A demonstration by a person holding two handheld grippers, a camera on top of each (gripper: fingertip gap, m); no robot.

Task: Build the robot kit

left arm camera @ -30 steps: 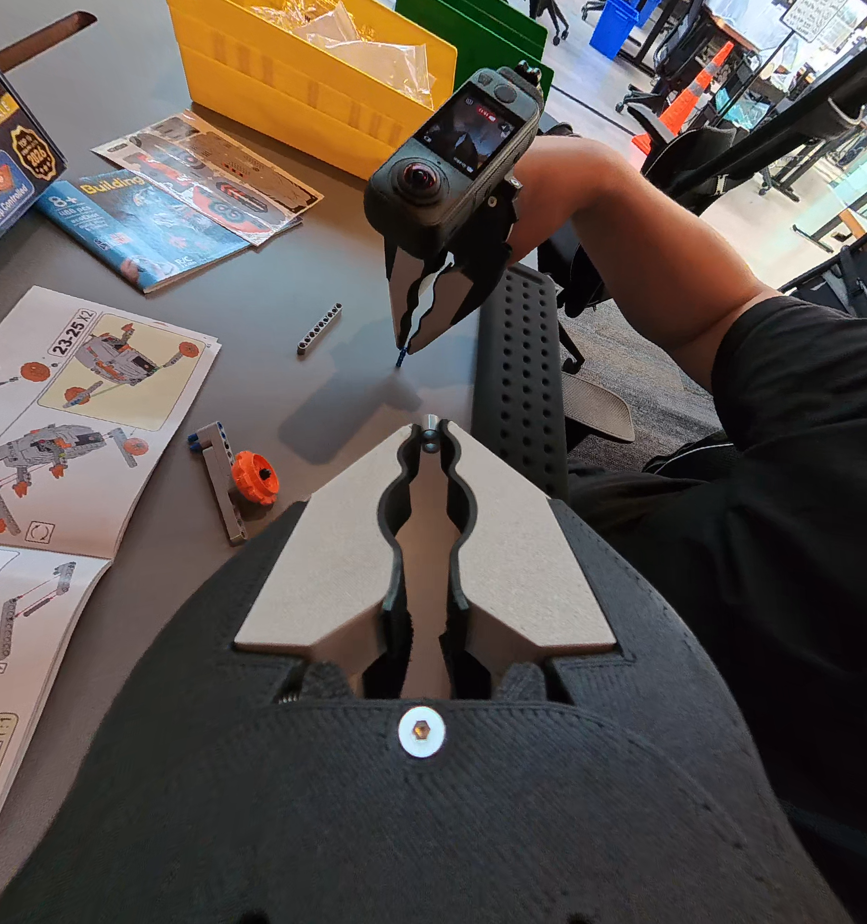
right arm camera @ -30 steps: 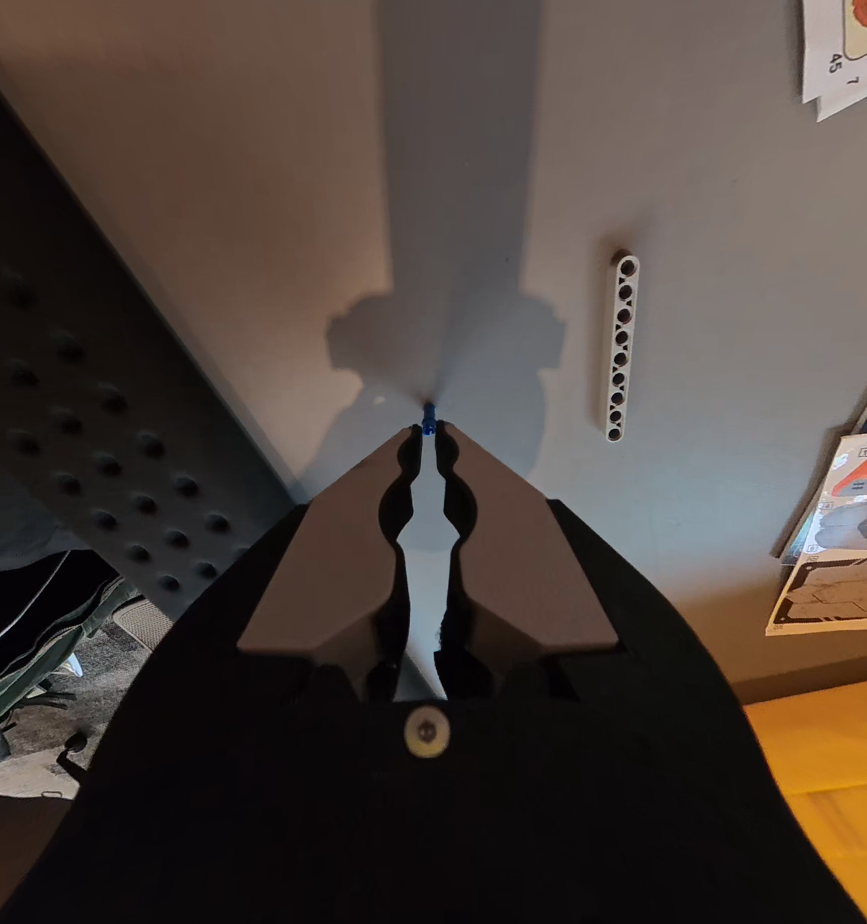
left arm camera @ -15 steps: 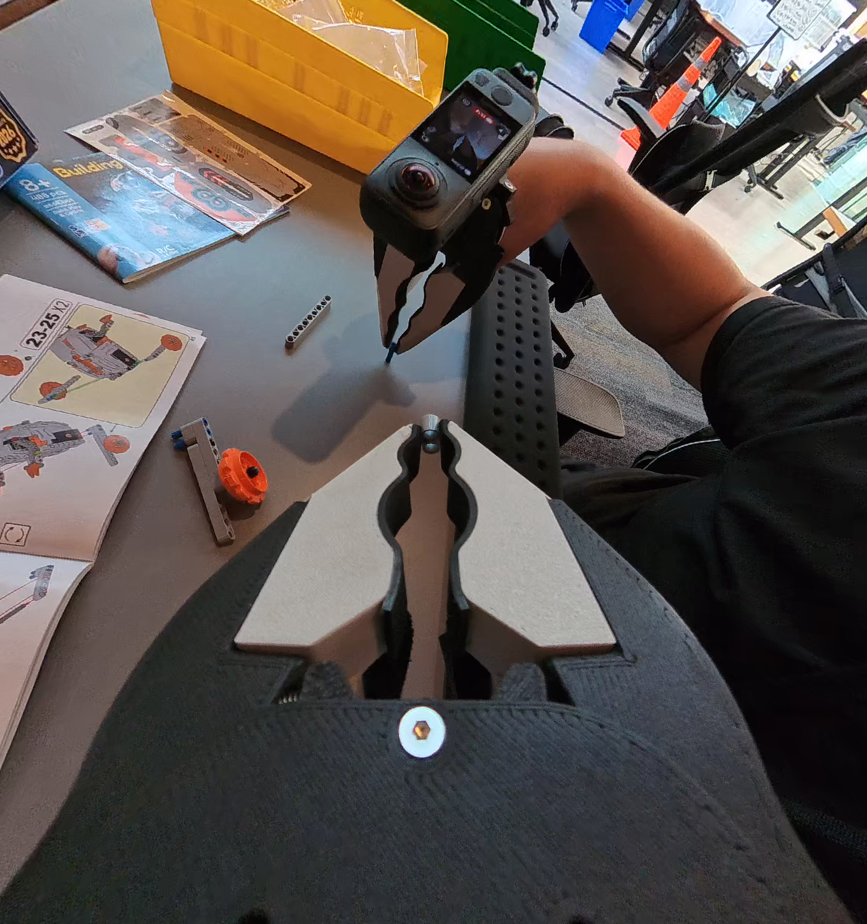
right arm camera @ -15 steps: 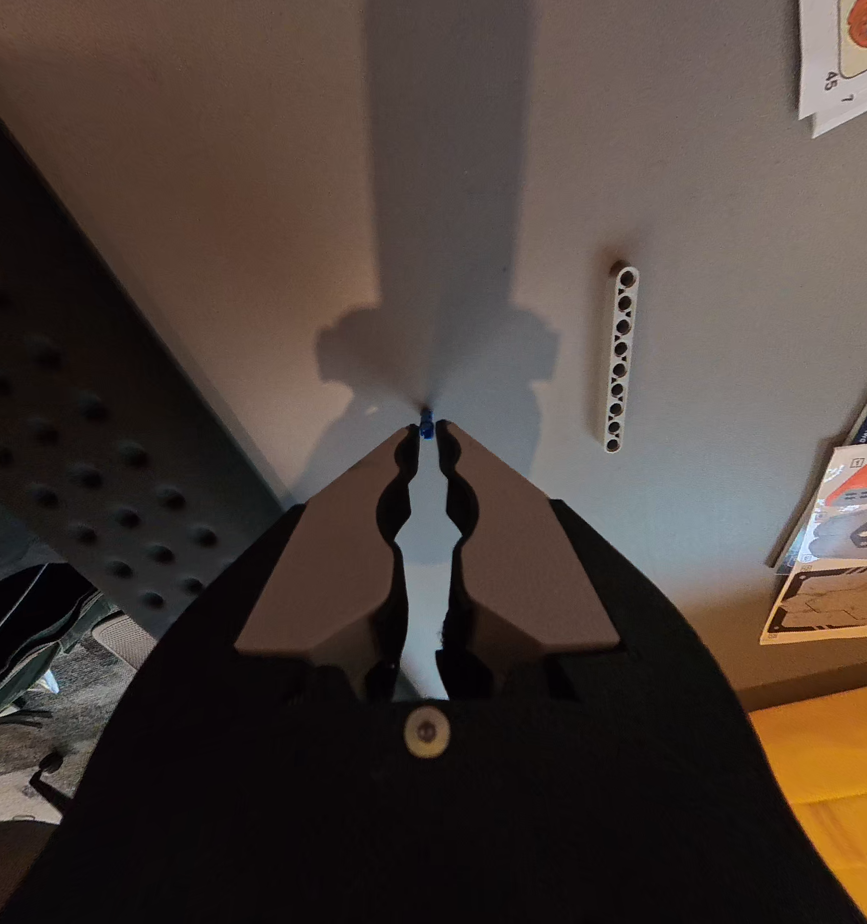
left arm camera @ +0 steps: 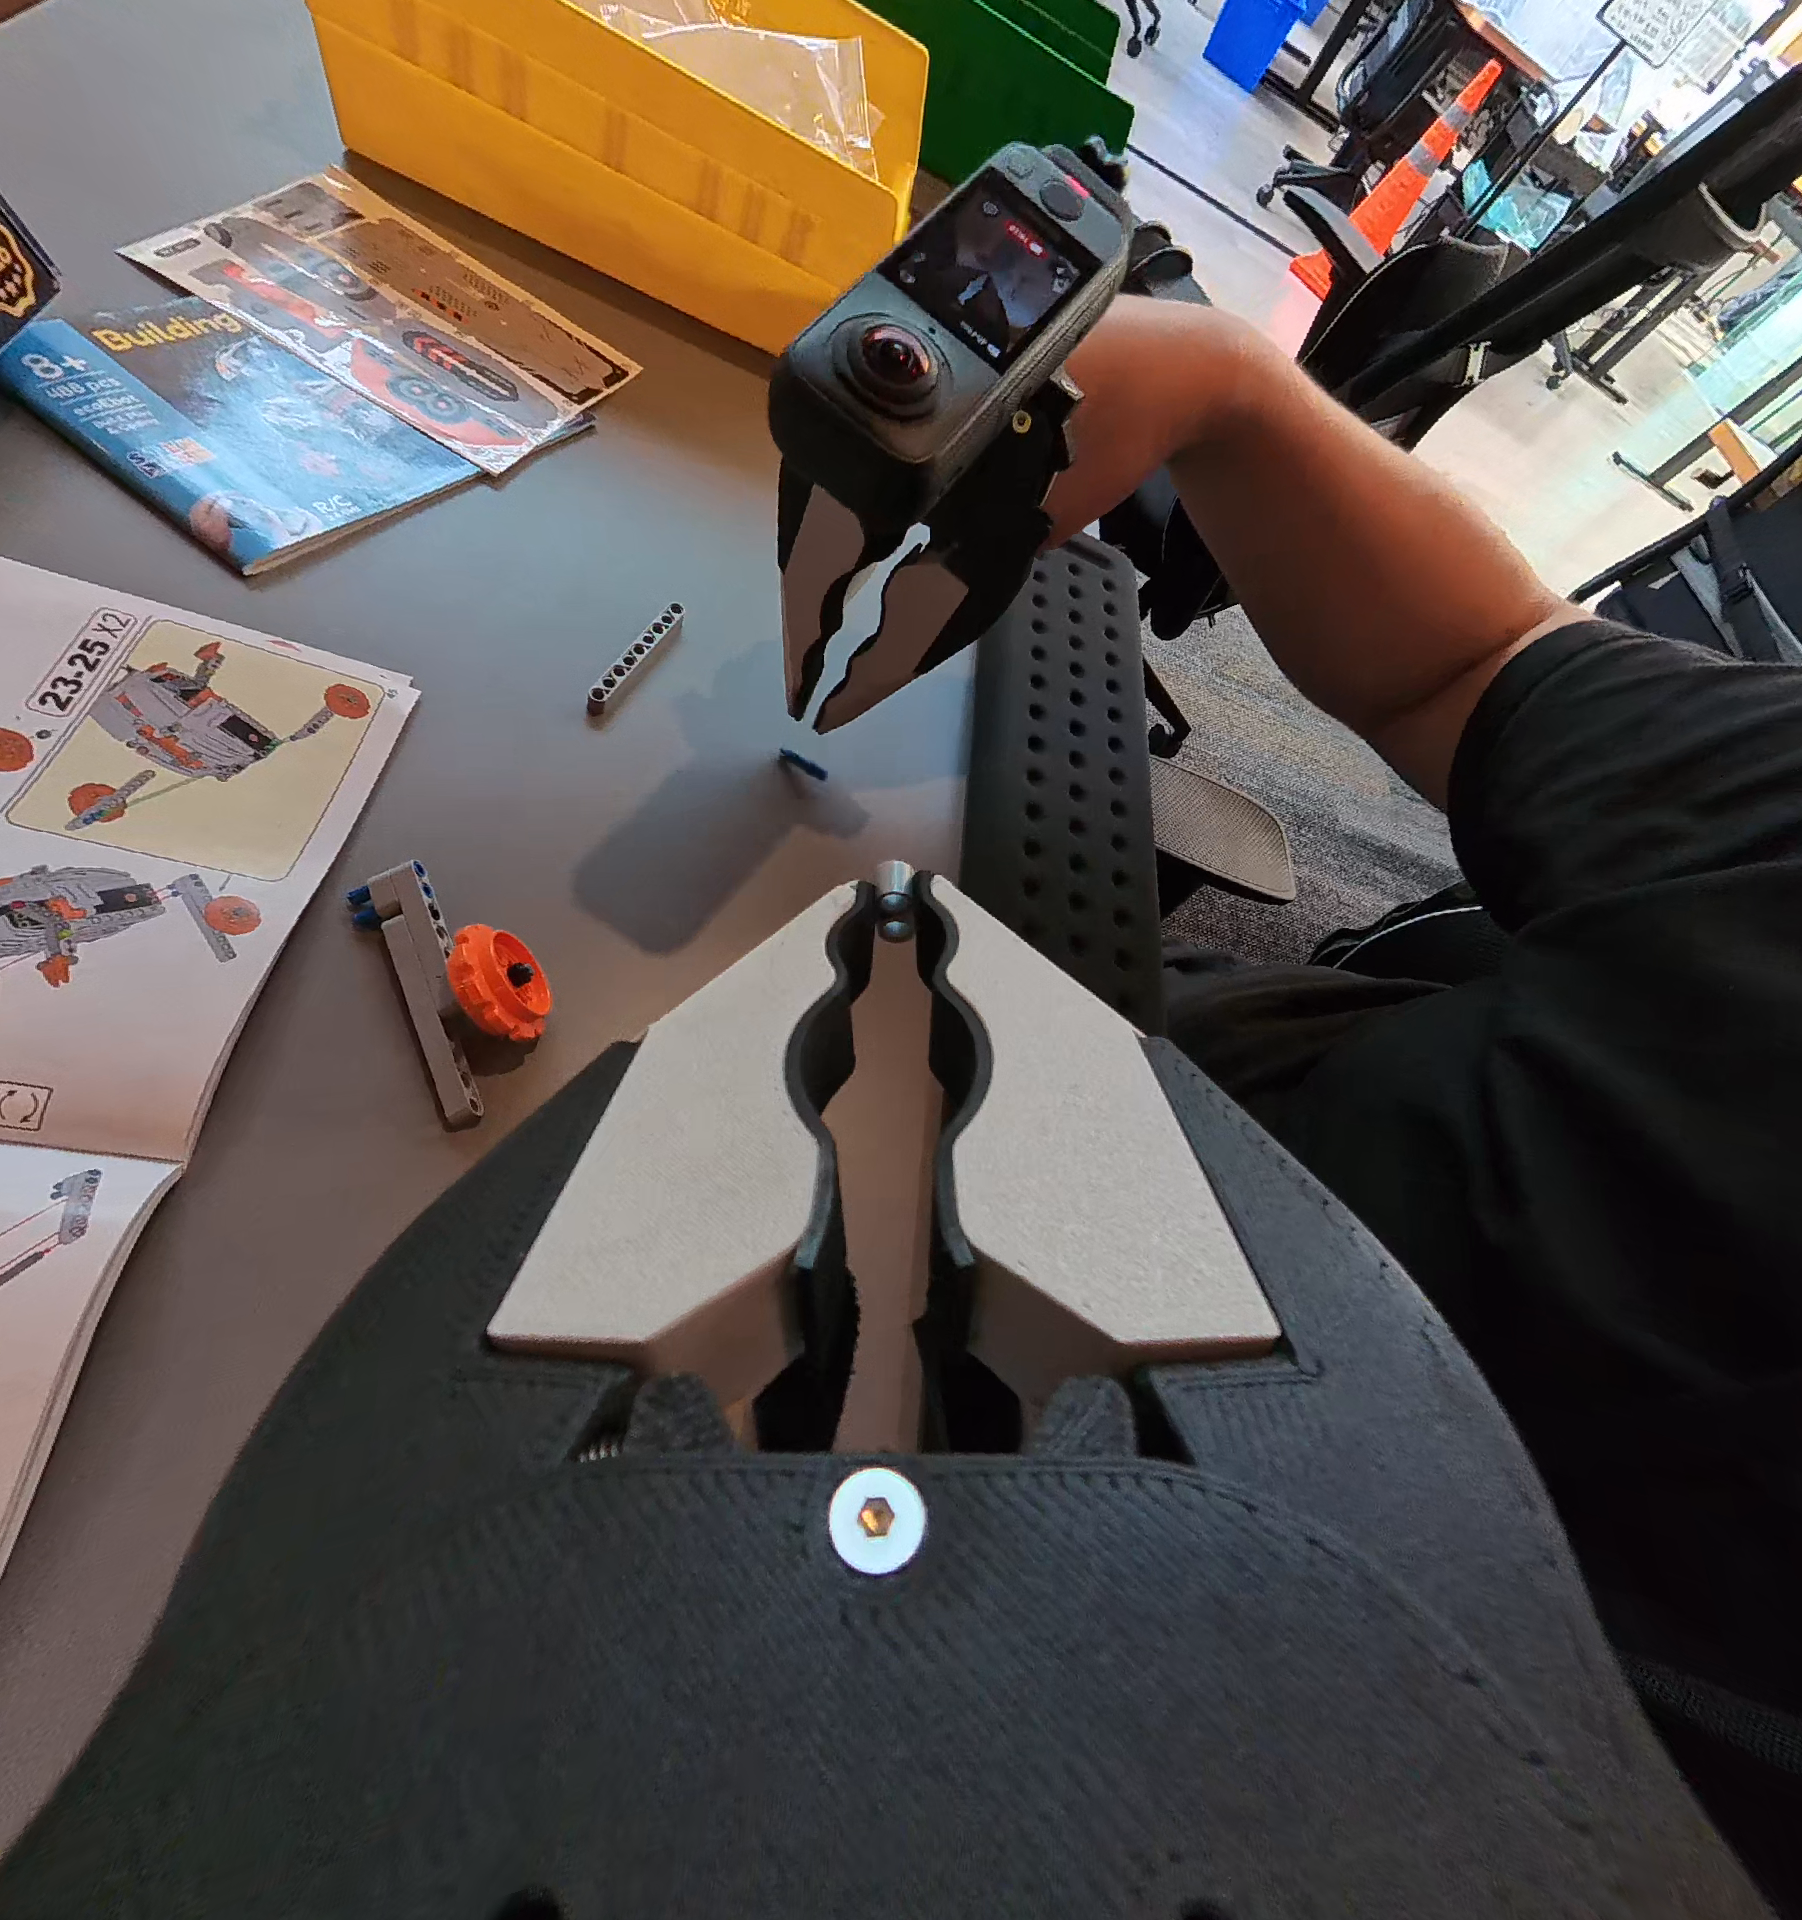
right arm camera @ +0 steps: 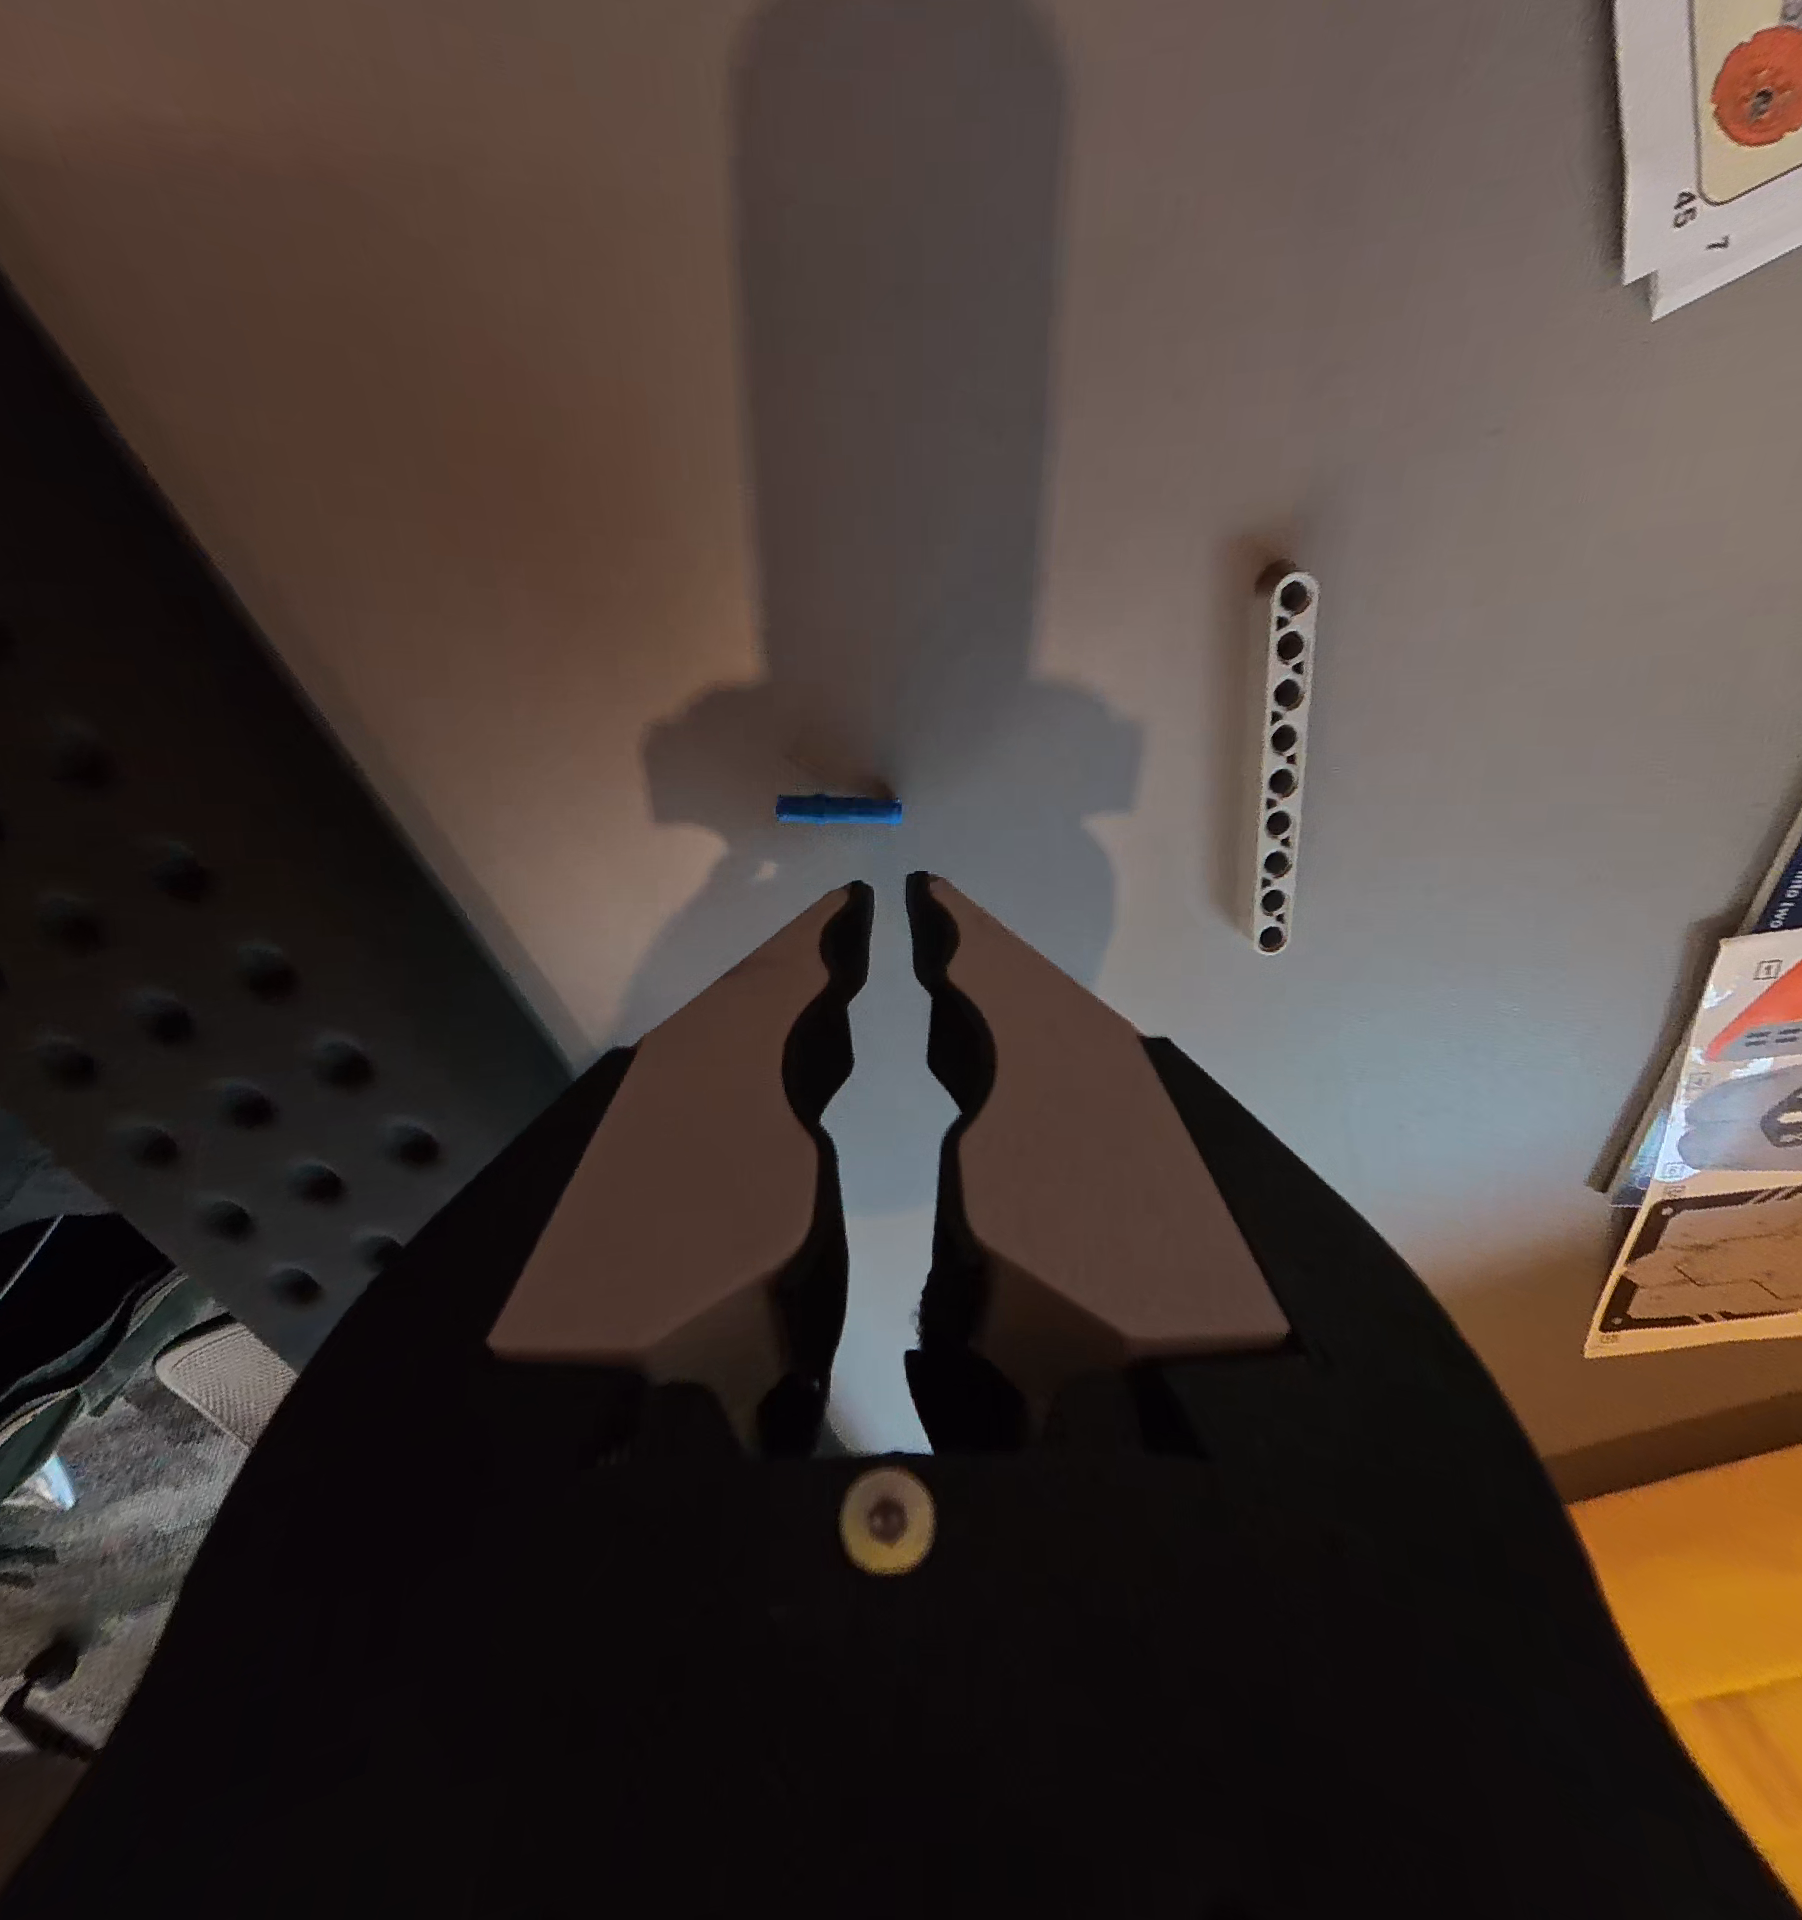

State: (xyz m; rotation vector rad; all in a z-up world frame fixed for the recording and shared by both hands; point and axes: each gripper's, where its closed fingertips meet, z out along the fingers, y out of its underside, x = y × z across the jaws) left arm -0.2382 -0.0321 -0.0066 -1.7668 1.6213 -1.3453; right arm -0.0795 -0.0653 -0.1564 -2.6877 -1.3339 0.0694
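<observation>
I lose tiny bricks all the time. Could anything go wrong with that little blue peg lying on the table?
Maybe. The blue peg lies loose on the table just past the right gripper, whose jaws stand slightly apart. It is round and close to the table edge, so a nudge might roll it off. The left gripper pinches only the end of a small grey pin, which might slip out.

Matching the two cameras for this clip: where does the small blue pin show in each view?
Left wrist view: blue pin lies on the table, centre, under the right gripper.
Right wrist view: just beyond the fingertips, centre.
Shared landmark: grey holed beam.
</observation>
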